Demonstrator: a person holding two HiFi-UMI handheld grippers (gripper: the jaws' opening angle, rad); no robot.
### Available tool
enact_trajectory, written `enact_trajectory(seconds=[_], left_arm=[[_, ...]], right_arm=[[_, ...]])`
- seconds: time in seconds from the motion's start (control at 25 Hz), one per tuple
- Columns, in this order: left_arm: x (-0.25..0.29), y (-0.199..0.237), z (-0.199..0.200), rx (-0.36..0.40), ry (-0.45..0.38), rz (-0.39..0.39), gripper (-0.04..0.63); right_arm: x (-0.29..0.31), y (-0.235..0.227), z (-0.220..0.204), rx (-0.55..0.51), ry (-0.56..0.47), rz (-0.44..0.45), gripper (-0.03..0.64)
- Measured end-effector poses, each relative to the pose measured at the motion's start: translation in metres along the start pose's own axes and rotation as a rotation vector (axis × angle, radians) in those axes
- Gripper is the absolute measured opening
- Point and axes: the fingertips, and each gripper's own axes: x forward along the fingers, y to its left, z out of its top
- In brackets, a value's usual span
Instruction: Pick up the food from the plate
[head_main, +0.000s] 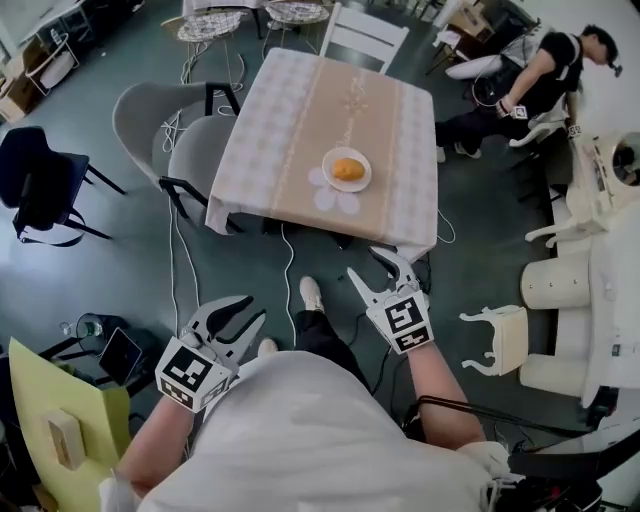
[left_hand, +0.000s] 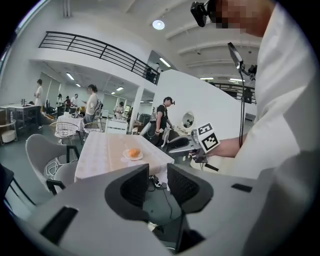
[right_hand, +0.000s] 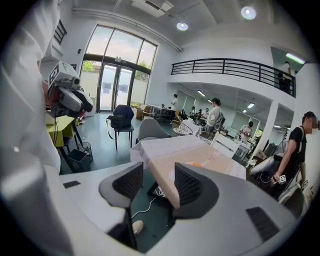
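Observation:
An orange piece of food (head_main: 348, 169) lies on a small white plate (head_main: 364, 180) near the front edge of a table (head_main: 270, 130) covered by a checked cloth with a tan runner. Both grippers hang over the floor well short of the table, in front of the person's body. My left gripper (head_main: 255, 307) is open with nothing between its jaws. My right gripper (head_main: 362, 262) is open and empty too, just below the table's near corner. The left gripper view shows the food (left_hand: 133, 153) far beyond the jaws. In the right gripper view the food (right_hand: 195, 164) peeks past the right jaw.
Two grey chairs (head_main: 160, 120) stand at the table's left side and a white chair (head_main: 365, 35) at its far end. A dark blue chair (head_main: 40, 185) is further left. A person (head_main: 540, 75) sits at the upper right, with white furniture (head_main: 590, 270) along the right. Cables trail on the floor (head_main: 285, 270).

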Motion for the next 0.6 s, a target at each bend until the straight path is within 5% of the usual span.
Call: enact_trajectory(seconds=[0.32, 0.6], left_arm=[[0.068, 0.056, 0.082, -0.004, -0.036, 0.153, 0.106], [0.111, 0.090, 0.115, -0.082, -0.031, 0.300, 0.106]], right_arm=[[0.124, -0.121, -0.011, -0.108, 0.053, 0.131, 0.273], [0.216, -0.173, -0.048, -0.281, 0.164, 0.275, 0.329]])
